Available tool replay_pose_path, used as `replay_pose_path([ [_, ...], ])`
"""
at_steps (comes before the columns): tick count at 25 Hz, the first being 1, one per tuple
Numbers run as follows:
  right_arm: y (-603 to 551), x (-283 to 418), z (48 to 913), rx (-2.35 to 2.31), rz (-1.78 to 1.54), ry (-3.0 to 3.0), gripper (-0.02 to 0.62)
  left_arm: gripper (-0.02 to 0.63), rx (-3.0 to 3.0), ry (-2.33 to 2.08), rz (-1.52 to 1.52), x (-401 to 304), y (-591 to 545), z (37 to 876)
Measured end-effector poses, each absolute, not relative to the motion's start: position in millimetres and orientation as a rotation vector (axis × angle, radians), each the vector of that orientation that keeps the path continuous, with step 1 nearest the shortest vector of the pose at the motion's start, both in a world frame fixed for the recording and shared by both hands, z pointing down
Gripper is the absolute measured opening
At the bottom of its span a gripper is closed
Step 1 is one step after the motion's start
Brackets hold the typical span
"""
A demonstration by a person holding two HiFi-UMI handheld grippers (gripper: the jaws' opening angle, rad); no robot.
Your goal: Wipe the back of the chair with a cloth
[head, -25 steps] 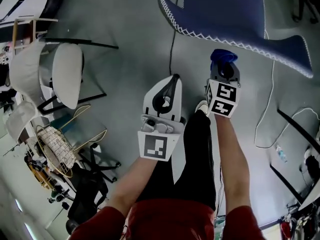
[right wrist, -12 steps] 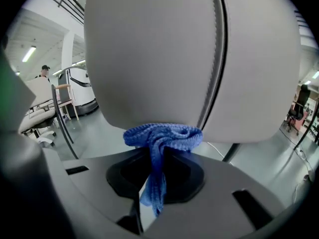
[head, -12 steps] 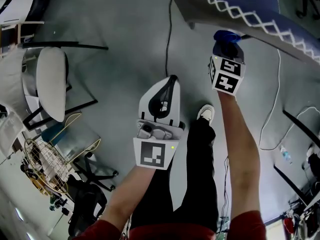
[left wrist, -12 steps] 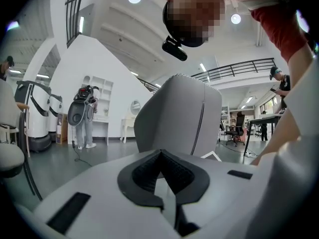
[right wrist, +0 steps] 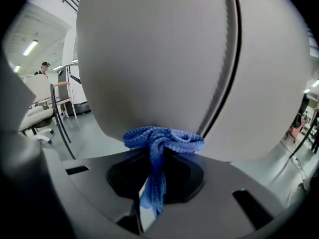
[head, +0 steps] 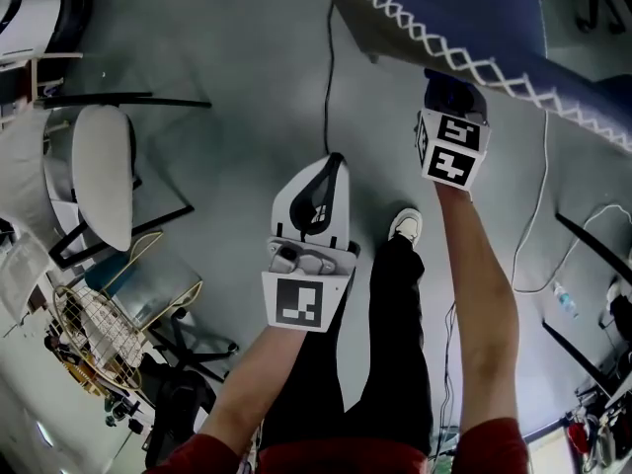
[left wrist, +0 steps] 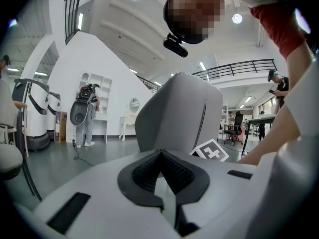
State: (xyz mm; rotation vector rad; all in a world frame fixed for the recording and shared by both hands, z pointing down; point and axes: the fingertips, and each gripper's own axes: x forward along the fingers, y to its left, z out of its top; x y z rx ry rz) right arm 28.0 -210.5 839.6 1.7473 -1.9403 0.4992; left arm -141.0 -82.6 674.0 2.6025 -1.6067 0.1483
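Observation:
The chair back (head: pixel 474 8) is blue with white zigzag stitching along its edge and fills the top right of the head view. In the right gripper view the chair back (right wrist: pixel 164 59) is a big pale rounded surface with a dark seam. My right gripper (right wrist: pixel 158 158) is shut on a bunched blue cloth (right wrist: pixel 162 138), and the bunch touches the chair back's lower part. Seen from the head, the right gripper (head: pixel 449 92) has its tips tucked under the stitched edge. My left gripper (head: pixel 333 161) hangs lower and to the left, shut with nothing in it, apart from the chair.
A white chair (head: pixel 99 176) and a wire basket (head: pixel 99 319) stand at the left. A black cable (head: pixel 329 77) and a white cable (head: pixel 533 235) run over the grey floor. The person's shoe (head: pixel 405 223) is below the grippers. A person (left wrist: pixel 84 113) stands far off.
My right gripper has moved forward with the cloth until its tips went under the chair back's stitched edge. The left gripper has hardly shifted.

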Motion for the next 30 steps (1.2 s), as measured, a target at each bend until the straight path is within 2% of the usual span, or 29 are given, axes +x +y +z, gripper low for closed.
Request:
replay_pose_path([
  [13, -181, 19, 721, 1.737, 0.441, -2.005, 0.061, 0.014, 2.643, -1.608, 0.095, -120, -86, 585],
  [30, -129, 30, 560, 1.758, 0.502, -2.05, 0.061, 0.014, 2.667, -1.575, 0.26, -106, -42, 475],
])
